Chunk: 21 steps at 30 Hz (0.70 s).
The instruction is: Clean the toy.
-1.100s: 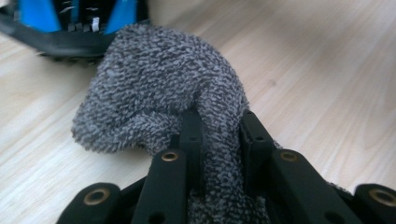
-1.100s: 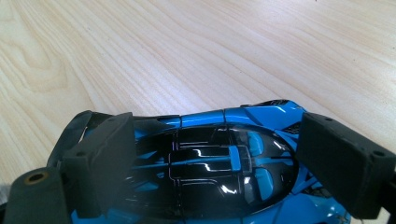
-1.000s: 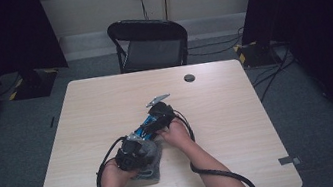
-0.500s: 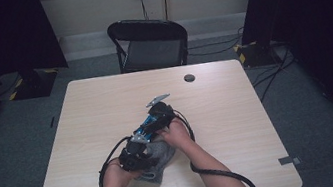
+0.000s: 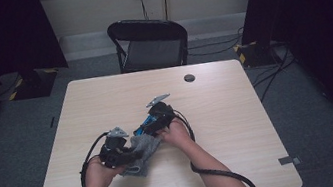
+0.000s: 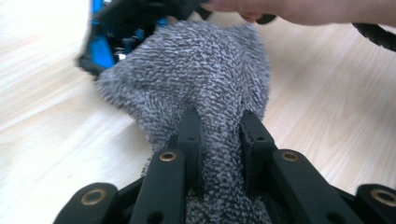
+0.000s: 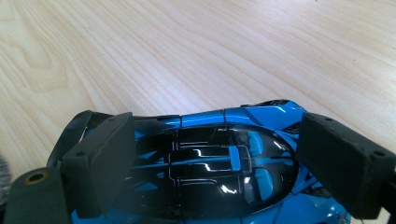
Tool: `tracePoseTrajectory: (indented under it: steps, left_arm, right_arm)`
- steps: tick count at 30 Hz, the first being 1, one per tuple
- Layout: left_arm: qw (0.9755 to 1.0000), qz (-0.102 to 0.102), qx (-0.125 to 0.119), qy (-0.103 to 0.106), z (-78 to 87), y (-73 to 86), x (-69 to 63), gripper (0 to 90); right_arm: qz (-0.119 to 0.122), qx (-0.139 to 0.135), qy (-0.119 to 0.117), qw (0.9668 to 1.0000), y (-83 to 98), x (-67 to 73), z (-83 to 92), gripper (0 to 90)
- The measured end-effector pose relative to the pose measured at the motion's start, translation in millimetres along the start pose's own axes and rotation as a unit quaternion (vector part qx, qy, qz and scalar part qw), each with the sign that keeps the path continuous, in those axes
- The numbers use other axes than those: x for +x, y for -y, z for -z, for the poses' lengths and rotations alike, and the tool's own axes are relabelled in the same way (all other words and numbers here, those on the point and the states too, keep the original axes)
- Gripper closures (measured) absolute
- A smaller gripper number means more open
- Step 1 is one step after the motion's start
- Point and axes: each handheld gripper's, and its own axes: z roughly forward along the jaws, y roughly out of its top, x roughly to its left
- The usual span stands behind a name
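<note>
A blue and black toy car [image 7: 210, 163] sits pinched by its sides between the pads of my right gripper [image 7: 219, 140], just above the wooden table [image 5: 238, 112]. In the high view the car [image 5: 144, 124] is at the table's middle, with the right gripper [image 5: 151, 121] over it. My left gripper [image 6: 219, 121] is shut on a fold of a grey fuzzy cloth [image 6: 205, 79], whose far end drapes against the car [image 6: 100, 46]. From above, the cloth [image 5: 141, 153] hangs between the left gripper [image 5: 131, 152] and the car.
A small black round disc [image 5: 189, 77] lies near the table's far edge. A black folding chair [image 5: 149, 43] stands behind the table. Black cables [image 5: 218, 174] trail from both grippers over the near part of the table.
My left hand has risen and drawn left, away from the car, pulling the grey cloth with it. The right hand and the car have stayed put.
</note>
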Motion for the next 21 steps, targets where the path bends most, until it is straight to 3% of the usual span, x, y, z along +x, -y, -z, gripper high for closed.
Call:
tracePoseTrajectory:
  steps: [21]
  left_arm:
    - [0.9974, 0.033, -0.043, -0.048, 21.6, -2.2, 33.2, 73.9]
  right_arm:
    - [0.000, 0.000, 0.000, 1.0000, -0.2, 0.0, 0.0, 11.6]
